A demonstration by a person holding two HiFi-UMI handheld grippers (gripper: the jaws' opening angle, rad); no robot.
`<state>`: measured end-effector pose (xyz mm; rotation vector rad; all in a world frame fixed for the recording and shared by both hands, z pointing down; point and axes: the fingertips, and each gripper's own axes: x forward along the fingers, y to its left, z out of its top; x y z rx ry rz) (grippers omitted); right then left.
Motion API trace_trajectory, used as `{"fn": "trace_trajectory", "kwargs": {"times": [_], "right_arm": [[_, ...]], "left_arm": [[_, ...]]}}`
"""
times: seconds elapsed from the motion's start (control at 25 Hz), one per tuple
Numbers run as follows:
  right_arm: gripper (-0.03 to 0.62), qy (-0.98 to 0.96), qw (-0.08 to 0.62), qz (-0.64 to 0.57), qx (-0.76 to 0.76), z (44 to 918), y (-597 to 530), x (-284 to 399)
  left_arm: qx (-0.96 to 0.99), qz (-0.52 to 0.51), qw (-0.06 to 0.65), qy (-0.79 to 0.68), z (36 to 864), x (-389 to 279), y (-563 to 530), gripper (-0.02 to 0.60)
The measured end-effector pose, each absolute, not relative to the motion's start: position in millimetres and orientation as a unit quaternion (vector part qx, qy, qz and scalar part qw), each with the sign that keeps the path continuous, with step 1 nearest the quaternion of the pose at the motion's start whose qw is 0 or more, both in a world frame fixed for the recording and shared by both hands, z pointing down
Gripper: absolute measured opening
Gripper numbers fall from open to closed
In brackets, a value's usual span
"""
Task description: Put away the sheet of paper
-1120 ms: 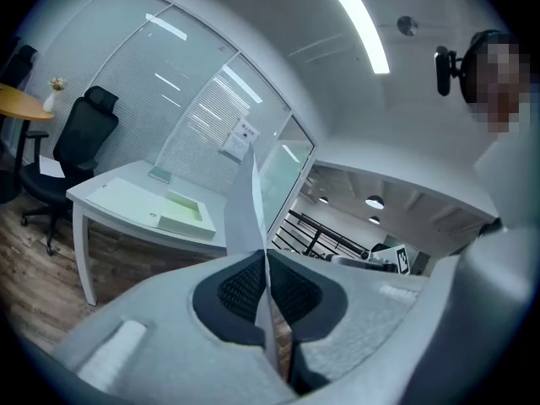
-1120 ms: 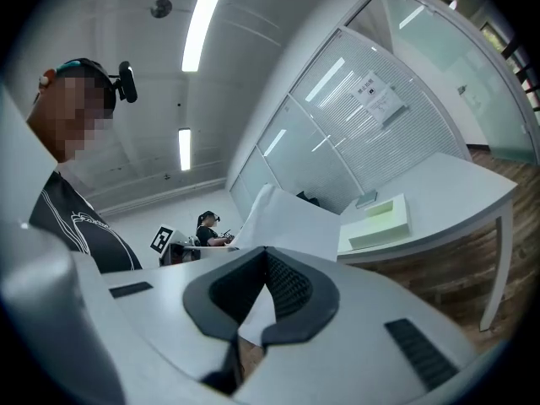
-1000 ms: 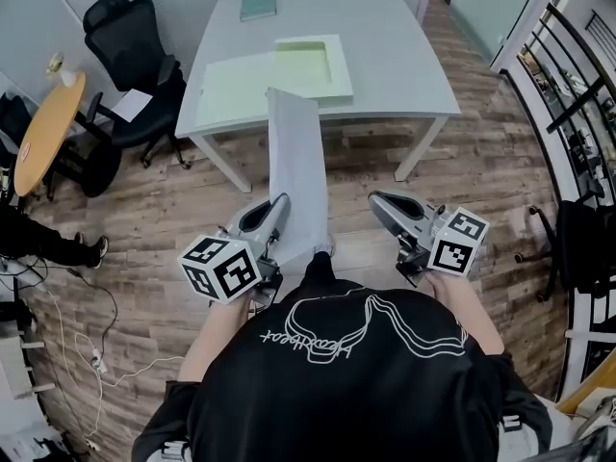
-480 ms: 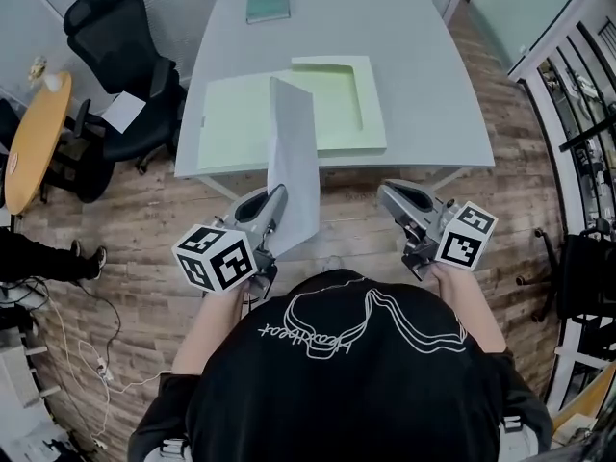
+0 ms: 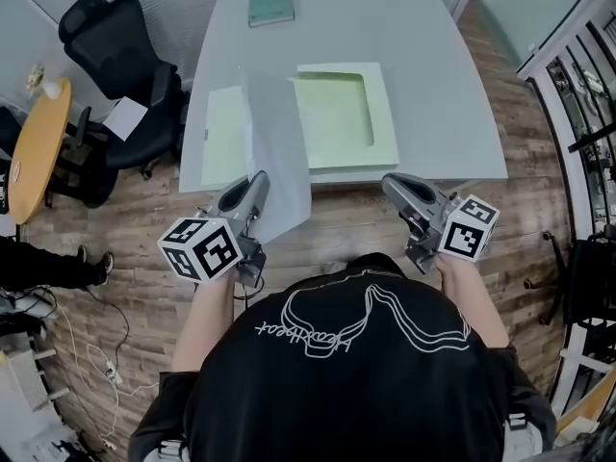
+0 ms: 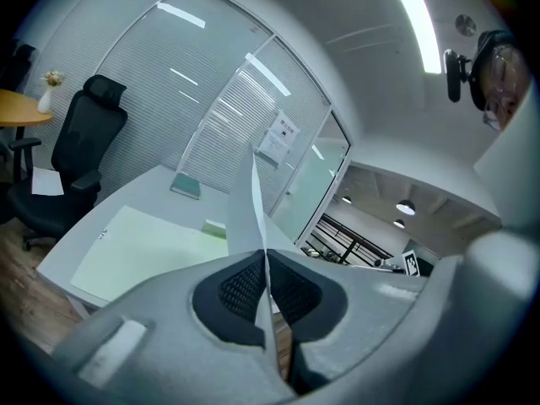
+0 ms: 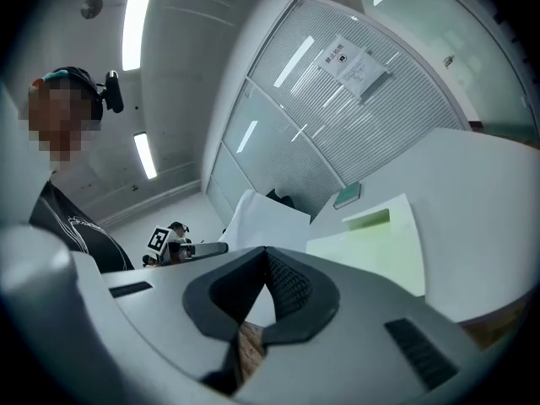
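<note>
My left gripper (image 5: 258, 179) is shut on the lower edge of a white sheet of paper (image 5: 273, 147). The sheet stands nearly upright and reaches out over the near edge of the white table (image 5: 433, 75). In the left gripper view the paper (image 6: 245, 205) runs edge-on between the pressed pads (image 6: 240, 287). An open light-green folder (image 5: 332, 114) lies on the table, and the sheet covers part of its left flap. My right gripper (image 5: 393, 183) hangs before the table's front edge, shut with nothing in it (image 7: 267, 264). From the right gripper view the sheet (image 7: 266, 218) shows at the left.
A teal book (image 5: 270, 4) lies at the table's far end. A black office chair (image 5: 115, 56) and a round wooden table (image 5: 38, 133) stand to the left. Cables (image 5: 87, 354) trail over the wood floor at the lower left. A railing (image 5: 587, 94) runs along the right.
The person has stepped closer to the table. The left gripper has carried the sheet forward and leftward, so its top now reaches over the folder. The right gripper came along, still shut.
</note>
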<state>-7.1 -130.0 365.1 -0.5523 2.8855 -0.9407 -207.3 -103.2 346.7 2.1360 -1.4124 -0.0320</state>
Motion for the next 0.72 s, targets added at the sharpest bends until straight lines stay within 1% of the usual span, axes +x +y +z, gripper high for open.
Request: {"fn": "trace_trajectory", "kwargs": {"times": [0.48, 0.72], "right_arm": [[0.009, 0.924, 0.03, -0.335, -0.182, 382.4, -179.5, -11.6], [0.009, 0.917, 0.025, -0.354, -0.18, 392.7, -200.6, -15.7]], "left_arm": [[0.775, 0.001, 0.316, -0.547, 370.6, -241.6, -148.6, 0.011], [0.77, 0.007, 0.325, -0.549, 382.5, -247.1, -174.9, 0.011]]}}
